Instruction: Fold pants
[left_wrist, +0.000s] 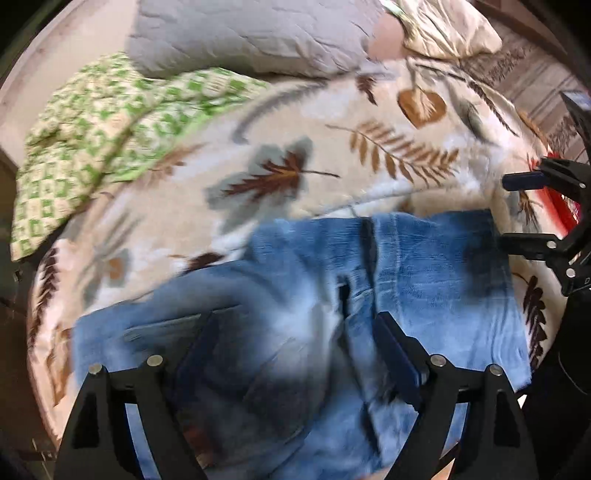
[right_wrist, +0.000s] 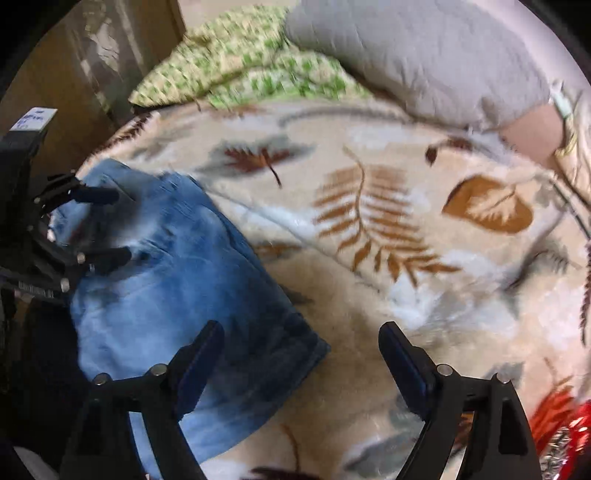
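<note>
Faded blue denim pants (left_wrist: 369, 280) are seen lying folded directly beneath the left gripper (left_wrist: 301, 347), spread flat on a cream fleece blanket with brown and grey leaf prints (left_wrist: 332, 147) that covers the bed. Both black fingers of that gripper are held wide apart above the denim, with nothing clamped between them — the cloth lies loose below and ahead of the tips. The right gripper (right_wrist: 301, 349) is likewise spread wide and empty: its left-hand finger (right_wrist: 199, 358) hangs over the corner of the pants, while its right-hand finger is over bare blanket. In the right wrist view, the pants are found to the left of the fingers, and the left gripper is seen over their far edge. Beyond the fingertips, a green-and-white patterned cloth (left_wrist: 92, 136) is bunched against a grey quilted pillow (left_wrist: 251, 33). Much of both views is blurred.
</note>
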